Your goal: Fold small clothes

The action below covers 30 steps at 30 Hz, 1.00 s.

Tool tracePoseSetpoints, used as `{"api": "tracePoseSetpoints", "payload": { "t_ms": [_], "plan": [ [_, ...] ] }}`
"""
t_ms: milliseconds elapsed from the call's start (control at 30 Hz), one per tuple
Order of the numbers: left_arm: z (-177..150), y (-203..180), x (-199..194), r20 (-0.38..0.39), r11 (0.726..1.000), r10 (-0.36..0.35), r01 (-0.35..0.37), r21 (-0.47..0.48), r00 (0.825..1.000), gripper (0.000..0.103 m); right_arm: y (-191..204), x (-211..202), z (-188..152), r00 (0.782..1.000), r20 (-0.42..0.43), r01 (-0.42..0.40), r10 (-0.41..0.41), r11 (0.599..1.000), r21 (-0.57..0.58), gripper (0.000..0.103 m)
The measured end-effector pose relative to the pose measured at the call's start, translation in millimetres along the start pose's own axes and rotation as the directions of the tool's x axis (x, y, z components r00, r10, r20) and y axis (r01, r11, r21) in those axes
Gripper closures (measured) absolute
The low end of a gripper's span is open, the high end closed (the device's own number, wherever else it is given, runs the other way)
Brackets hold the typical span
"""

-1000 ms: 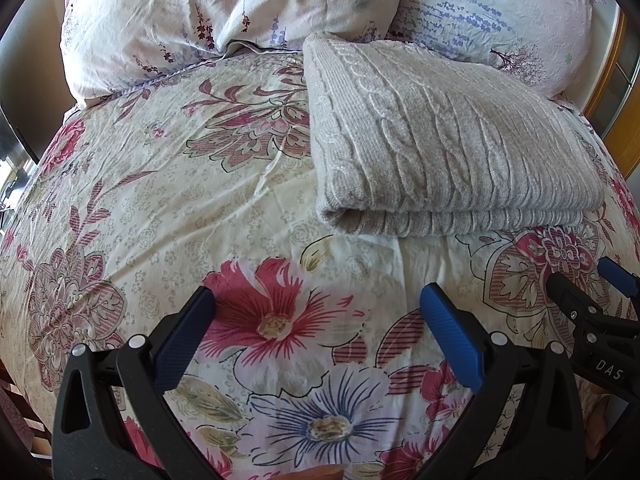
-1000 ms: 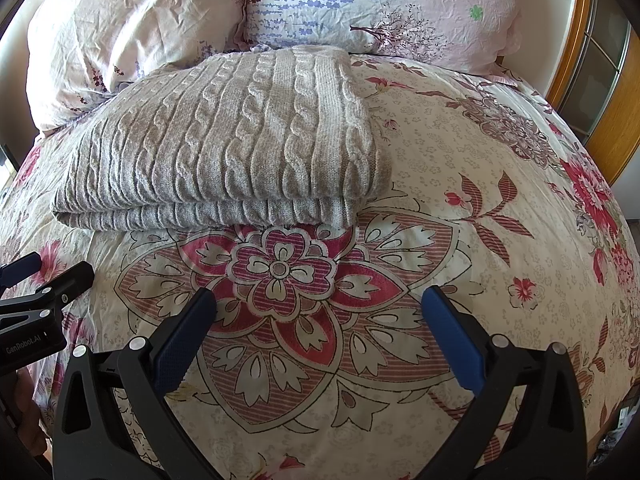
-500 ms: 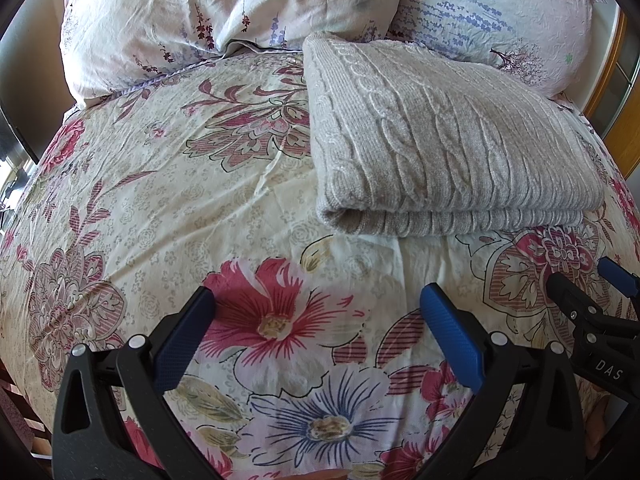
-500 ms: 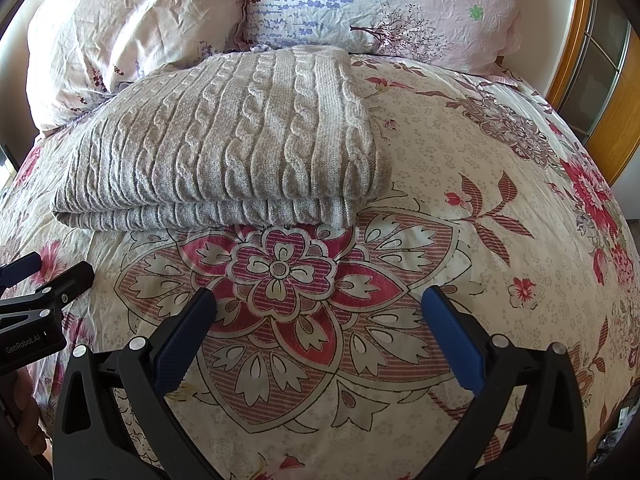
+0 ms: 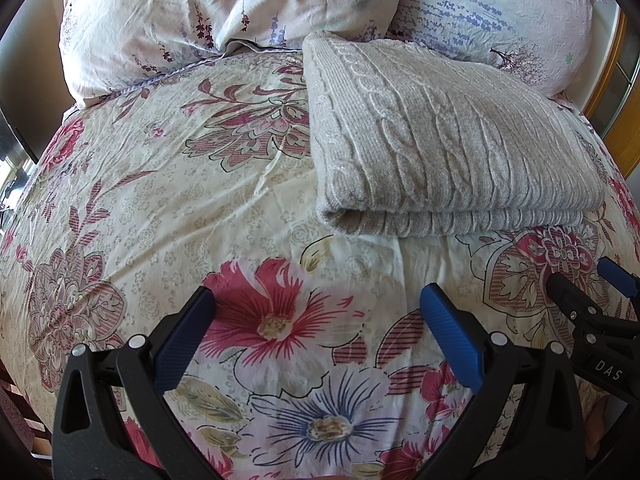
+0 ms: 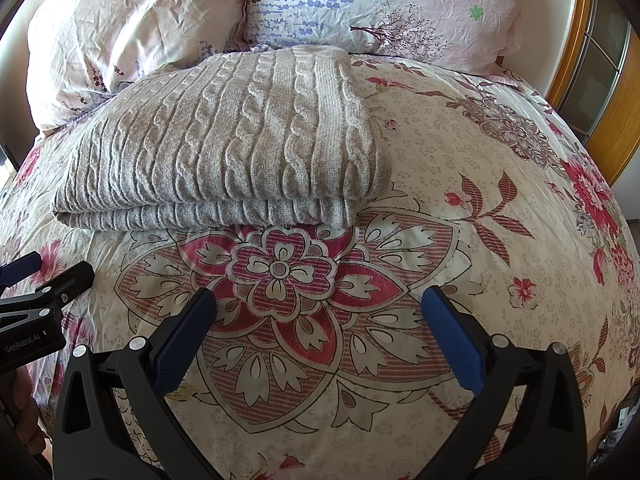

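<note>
The floral duvet point(image 5: 168, 200) spreads wide and faintly creased beneath me, giving a flat bed for folding. Against the pillows point(image 6: 360, 4) beyond it lies the grey cable-knit sweater point(image 5: 440, 140), thick, ribbed, already a squared bundle. Nearer than the sweater, my left gripper point(image 5: 316, 332) and right gripper point(image 6: 318, 332) hang with jaws spread, empty.

One folded knit sweater point(image 5: 448, 140), two pillows point(image 5: 224, 12) point(image 5: 500, 12), one floral duvet point(image 5: 168, 208), seemingly two claws point(image 5: 316, 332) point(image 6: 316, 332).

Your folded sweater point(image 5: 448, 140) lies on the bedspread point(image 5: 180, 208) near the bed's head edge, two pillows point(image 6: 380, 4) just behind it.
</note>
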<state>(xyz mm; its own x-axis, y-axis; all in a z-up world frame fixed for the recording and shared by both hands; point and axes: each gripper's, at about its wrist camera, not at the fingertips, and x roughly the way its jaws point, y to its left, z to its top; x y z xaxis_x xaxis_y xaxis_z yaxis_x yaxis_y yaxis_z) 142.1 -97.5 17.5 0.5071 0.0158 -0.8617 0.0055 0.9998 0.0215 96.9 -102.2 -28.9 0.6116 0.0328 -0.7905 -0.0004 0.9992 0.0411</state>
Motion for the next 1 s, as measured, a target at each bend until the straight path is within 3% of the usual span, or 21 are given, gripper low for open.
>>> {"api": "tracePoseSetpoints", "payload": {
  "t_ms": [1000],
  "plan": [
    [-0.2, -0.1, 1.7, -0.008, 1.0, -0.002, 0.002, 0.003, 1.0, 0.002, 0.2, 0.3, 0.3, 1.0, 0.0, 0.001, -0.001, 1.0, 0.001, 0.001]
  ]
}}
